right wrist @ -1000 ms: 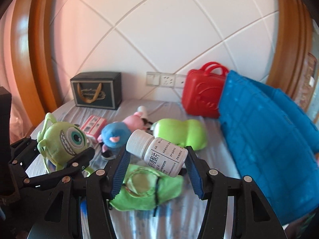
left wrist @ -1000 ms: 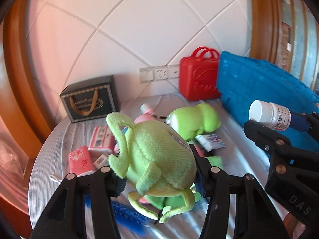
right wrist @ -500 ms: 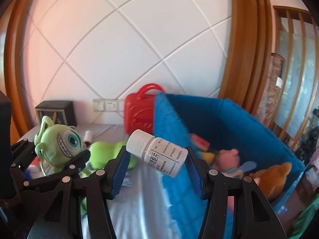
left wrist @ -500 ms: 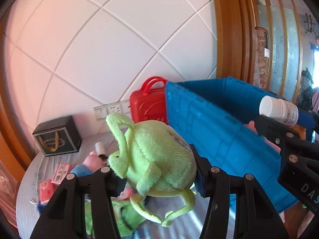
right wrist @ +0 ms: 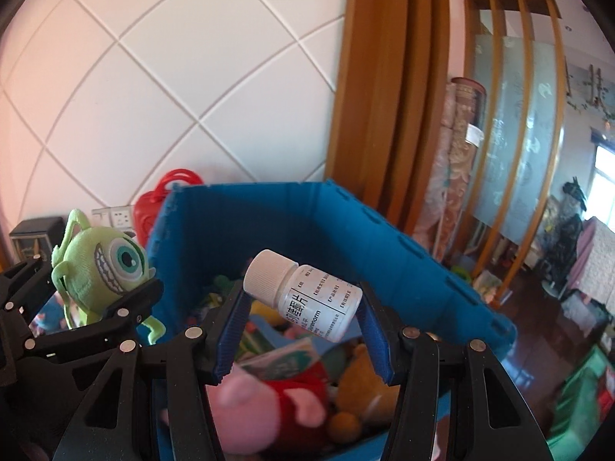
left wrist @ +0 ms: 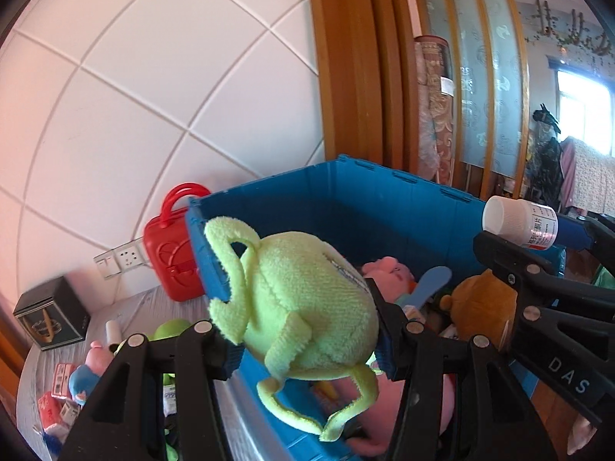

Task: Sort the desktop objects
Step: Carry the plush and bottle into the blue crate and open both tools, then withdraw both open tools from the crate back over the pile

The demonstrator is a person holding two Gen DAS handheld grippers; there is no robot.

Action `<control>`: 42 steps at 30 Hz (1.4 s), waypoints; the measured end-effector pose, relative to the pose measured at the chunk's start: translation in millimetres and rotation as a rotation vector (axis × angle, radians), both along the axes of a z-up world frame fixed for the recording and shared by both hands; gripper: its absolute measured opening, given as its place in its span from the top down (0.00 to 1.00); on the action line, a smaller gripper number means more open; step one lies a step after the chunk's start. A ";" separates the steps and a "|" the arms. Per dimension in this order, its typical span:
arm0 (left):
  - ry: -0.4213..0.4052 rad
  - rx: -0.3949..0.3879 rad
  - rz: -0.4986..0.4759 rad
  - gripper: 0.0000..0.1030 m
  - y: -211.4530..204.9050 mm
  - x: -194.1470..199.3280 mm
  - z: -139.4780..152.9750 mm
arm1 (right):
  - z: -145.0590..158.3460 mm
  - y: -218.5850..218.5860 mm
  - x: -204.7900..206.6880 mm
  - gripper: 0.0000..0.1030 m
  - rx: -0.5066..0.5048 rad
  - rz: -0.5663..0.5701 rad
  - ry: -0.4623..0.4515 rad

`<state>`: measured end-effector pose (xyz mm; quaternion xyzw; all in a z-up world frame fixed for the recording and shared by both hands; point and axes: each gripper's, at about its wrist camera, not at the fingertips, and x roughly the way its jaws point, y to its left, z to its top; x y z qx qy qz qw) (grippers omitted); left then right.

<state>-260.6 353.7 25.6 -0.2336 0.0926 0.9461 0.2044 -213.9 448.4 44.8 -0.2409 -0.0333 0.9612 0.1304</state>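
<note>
My left gripper (left wrist: 307,349) is shut on a green one-eyed plush monster (left wrist: 303,307), held over the near rim of a blue crate (left wrist: 346,199). In the right wrist view the same plush monster (right wrist: 103,265) hangs at the left, at the crate's left wall (right wrist: 215,230). My right gripper (right wrist: 303,330) is shut on a white pill bottle (right wrist: 303,296), lying tilted between the blue pads above the crate's inside. That pill bottle (left wrist: 519,221) shows at the right of the left wrist view. Several toys, a brown bear (left wrist: 480,307) and a pink pig (right wrist: 269,403) among them, lie in the crate.
A red toy case (left wrist: 173,253) stands against the tiled wall beside the crate. A dark gift box (left wrist: 50,319) and several small toys and packets (left wrist: 73,380) lie on the grey table at the left. A wooden frame and a glass partition (right wrist: 511,134) rise behind the crate.
Both grippers have swung right and upward from over the table to over the blue crate, carrying the plush monster and the pill bottle. The crate's inside has come into view.
</note>
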 end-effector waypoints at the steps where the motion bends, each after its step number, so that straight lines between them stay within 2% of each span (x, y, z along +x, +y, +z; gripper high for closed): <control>1: 0.001 -0.005 -0.008 0.49 5.7 -0.1 -0.5 | -1.2 6.5 -0.4 0.47 -0.001 -0.007 -0.004; 7: -0.010 -0.023 -0.035 0.49 28.8 -4.7 -2.5 | -7.3 37.7 -5.6 0.47 0.001 -0.036 -0.016; 11: -0.018 -0.031 -0.030 0.45 31.1 -9.4 -3.0 | -9.5 46.3 -9.3 0.46 0.003 -0.053 -0.020; 12: -0.025 -0.030 -0.033 0.42 30.0 -10.4 -3.9 | -10.2 49.1 -11.0 0.43 0.002 -0.059 -0.021; 13: -0.032 -0.029 -0.024 0.39 28.6 -12.2 -4.6 | -10.7 52.7 -11.9 0.31 0.002 -0.072 -0.020; 14: -0.037 -0.027 -0.012 0.32 26.9 -14.6 -5.5 | -10.2 53.8 -11.9 0.21 0.002 -0.090 -0.016; 15: -0.044 -0.021 -0.006 0.28 24.4 -15.8 -6.4 | -9.4 57.5 -12.4 0.19 0.009 -0.106 -0.011; 20: -0.064 -0.008 -0.006 0.27 17.7 -16.6 -8.9 | -8.4 66.9 -9.5 0.03 0.001 -0.127 -0.009; 26: -0.055 0.002 0.006 0.27 1.5 -7.6 -5.2 | -5.3 62.8 -2.6 0.00 -0.012 -0.119 -0.006; 30: -0.049 0.017 0.044 0.27 -24.9 -1.0 -2.6 | -0.4 51.2 3.0 0.00 -0.029 -0.093 0.000; 42: -0.033 0.043 0.211 0.27 -146.1 17.1 -4.0 | 6.2 -55.3 4.5 0.00 -0.014 0.093 0.019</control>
